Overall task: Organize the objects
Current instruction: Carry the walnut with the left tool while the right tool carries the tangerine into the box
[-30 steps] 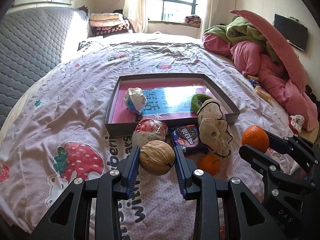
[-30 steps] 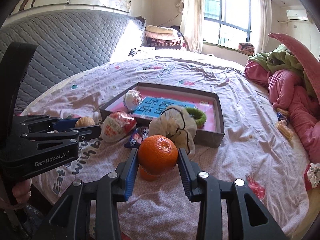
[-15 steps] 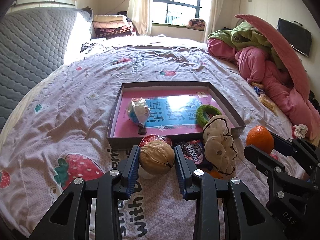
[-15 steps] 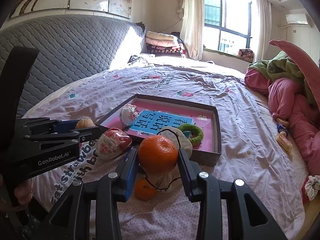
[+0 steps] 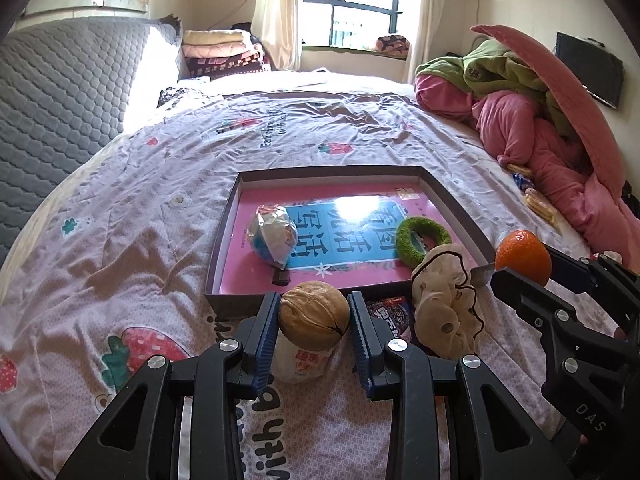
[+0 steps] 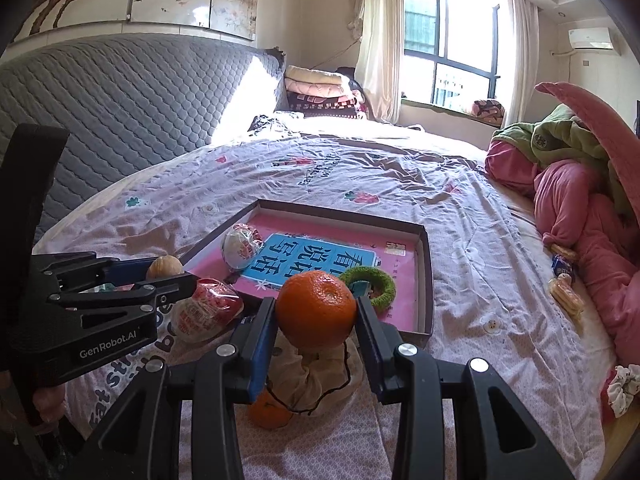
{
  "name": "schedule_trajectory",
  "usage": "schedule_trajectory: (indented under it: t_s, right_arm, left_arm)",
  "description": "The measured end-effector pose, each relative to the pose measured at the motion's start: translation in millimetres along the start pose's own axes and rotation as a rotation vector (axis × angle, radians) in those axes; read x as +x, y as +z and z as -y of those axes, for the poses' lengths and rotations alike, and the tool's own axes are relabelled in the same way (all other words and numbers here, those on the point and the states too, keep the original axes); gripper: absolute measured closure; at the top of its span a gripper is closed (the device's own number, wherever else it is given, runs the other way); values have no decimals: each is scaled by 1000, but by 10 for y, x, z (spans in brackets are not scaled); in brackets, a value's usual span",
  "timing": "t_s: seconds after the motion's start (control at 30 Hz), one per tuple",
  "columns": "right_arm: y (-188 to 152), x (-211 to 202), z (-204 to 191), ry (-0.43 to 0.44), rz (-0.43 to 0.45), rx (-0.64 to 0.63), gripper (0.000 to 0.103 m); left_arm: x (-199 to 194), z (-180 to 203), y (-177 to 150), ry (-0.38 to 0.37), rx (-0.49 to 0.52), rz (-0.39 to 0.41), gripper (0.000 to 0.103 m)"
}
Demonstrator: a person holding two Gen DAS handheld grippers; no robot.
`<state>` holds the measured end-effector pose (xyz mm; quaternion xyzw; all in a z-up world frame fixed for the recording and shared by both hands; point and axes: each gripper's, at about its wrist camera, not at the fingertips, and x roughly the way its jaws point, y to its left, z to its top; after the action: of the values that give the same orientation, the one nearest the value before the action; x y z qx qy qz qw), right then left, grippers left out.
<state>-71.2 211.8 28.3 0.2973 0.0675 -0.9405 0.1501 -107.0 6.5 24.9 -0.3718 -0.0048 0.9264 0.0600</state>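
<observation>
My left gripper (image 5: pixel 313 318) is shut on a walnut (image 5: pixel 314 315) and holds it above the bed, just before the near wall of the shallow box (image 5: pixel 240 300). My right gripper (image 6: pixel 316 314) is shut on an orange (image 6: pixel 316 308), held above a cream scrunchie (image 6: pixel 308 380) and a second orange (image 6: pixel 269 412) on the sheet. The box with its pink floor holds a foil snack bag (image 5: pixel 272 236) and a green ring (image 5: pixel 422 236). The right gripper with its orange (image 5: pixel 522 254) shows at the right of the left wrist view; the left gripper with the walnut (image 6: pixel 164 266) shows at the left of the right wrist view.
A red-and-white snack packet (image 6: pixel 206 314) and a purple packet (image 5: pixel 390 312) lie before the box. A cream scrunchie (image 5: pixel 444 304) leans on the box's near right corner. Pink and green bedding (image 5: pixel 540 120) is piled at the right; a grey headboard (image 6: pixel 120 100) at the left.
Both grippers have risen and moved forward toward the box, each still holding its item. The box now appears nearer under the walnut and the orange.
</observation>
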Motion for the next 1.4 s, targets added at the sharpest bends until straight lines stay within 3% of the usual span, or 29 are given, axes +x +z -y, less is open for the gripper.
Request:
schedule_trajectory:
  t_s: [1.4]
  right_arm:
    - [331, 584, 362, -61, -17, 15, 63]
  left_arm:
    - [686, -2, 488, 28, -3, -33, 68]
